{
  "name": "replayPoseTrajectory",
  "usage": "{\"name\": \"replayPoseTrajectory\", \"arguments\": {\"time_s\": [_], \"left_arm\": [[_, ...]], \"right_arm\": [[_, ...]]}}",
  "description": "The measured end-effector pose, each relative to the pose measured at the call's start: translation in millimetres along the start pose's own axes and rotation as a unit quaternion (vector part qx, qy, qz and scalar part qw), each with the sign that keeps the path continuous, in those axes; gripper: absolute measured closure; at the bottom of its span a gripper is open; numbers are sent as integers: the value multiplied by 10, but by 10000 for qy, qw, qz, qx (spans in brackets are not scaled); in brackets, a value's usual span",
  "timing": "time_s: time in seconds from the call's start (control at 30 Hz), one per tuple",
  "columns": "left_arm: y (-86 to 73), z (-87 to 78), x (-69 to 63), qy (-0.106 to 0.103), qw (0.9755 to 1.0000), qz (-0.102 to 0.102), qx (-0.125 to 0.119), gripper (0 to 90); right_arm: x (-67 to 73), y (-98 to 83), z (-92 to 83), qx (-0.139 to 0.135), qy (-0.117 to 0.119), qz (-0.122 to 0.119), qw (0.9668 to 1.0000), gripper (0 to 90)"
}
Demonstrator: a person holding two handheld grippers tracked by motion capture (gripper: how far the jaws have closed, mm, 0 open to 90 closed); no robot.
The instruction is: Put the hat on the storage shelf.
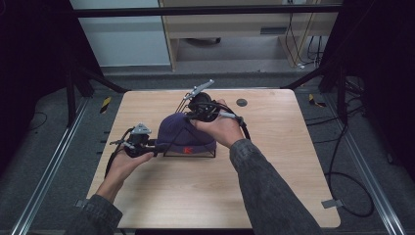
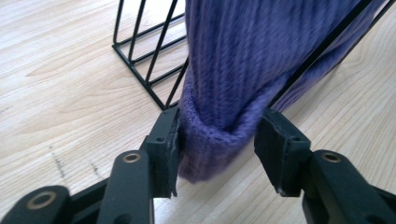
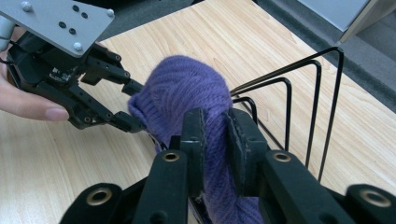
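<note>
Purple beanie draped over wire rack; right claw clamped on it; left claw apart around cuff.

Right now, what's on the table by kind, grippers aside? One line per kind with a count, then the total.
Purple knit beanie: 1
Black wire rack: 1
Round dark disc set in the table top near the far edge: 1
Total: 3
</note>
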State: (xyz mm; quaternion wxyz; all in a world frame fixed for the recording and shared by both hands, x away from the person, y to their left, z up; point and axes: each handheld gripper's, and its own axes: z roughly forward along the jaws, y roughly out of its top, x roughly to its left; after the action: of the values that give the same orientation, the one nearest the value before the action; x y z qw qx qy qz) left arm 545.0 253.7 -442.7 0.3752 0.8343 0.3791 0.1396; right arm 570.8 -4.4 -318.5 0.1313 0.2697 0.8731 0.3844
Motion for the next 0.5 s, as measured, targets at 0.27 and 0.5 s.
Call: {"name": "replayPoseTrajectory", "arguments": {"time_s": [0.27,0.5], "left_arm": [[-60,-82,-28,106,9998,-75,-178,467],[-208,-199,-35,441,9975,-356,-430,351]], "right_arm": [[30,29,-45,-93,57,-6,9999,765],[32,39,-97,-172,12,-23,9998,772]]}}
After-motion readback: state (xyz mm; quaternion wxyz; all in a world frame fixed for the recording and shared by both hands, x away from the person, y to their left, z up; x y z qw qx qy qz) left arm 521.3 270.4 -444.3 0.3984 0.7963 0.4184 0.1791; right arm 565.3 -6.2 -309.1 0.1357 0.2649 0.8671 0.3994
